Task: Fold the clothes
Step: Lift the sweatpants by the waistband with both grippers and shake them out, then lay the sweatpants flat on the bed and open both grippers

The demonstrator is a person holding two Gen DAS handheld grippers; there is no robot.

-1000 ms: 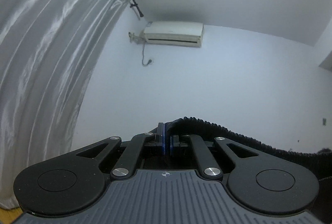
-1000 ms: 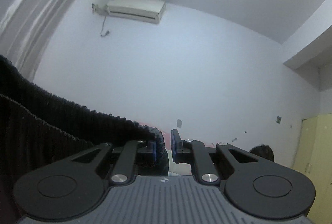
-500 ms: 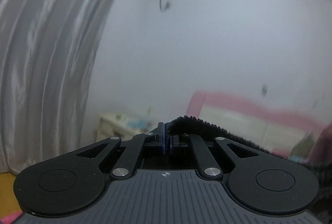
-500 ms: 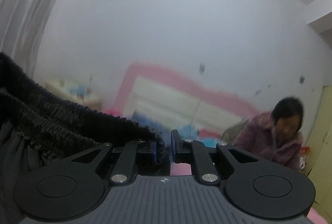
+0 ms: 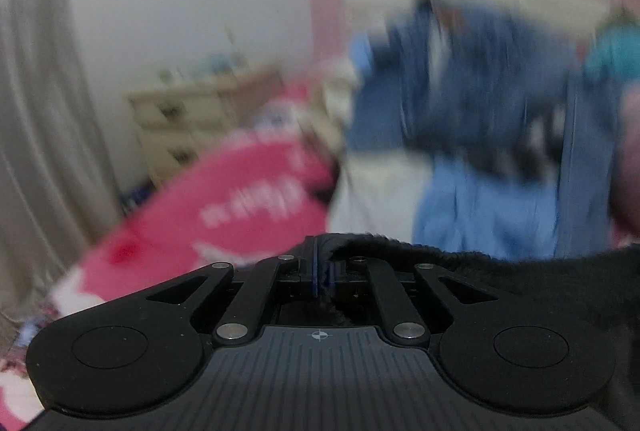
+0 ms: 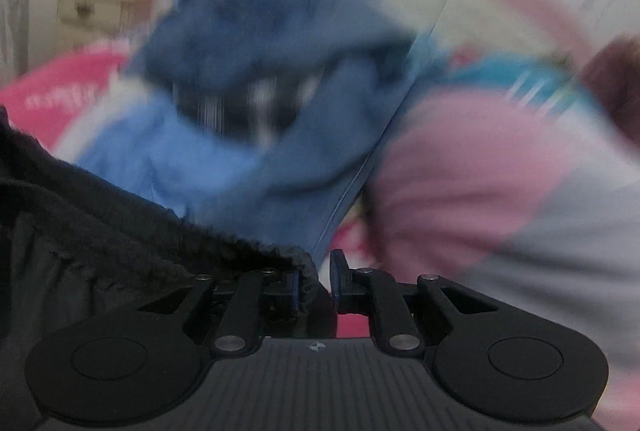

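Black garment [image 5: 520,283]: ribbed edge clamped in left tool [image 5: 322,277], cloth trailing to 3 o'clock. Right tool [image 6: 316,281] jaws opening; garment hem [image 6: 308,279] against left pad, right pad clear. Blurred blue clothes pile [image 6: 256,119] at 12 o'clock on pink bed [image 5: 224,215]; cream dresser [image 5: 188,119] at 10 o'clock.
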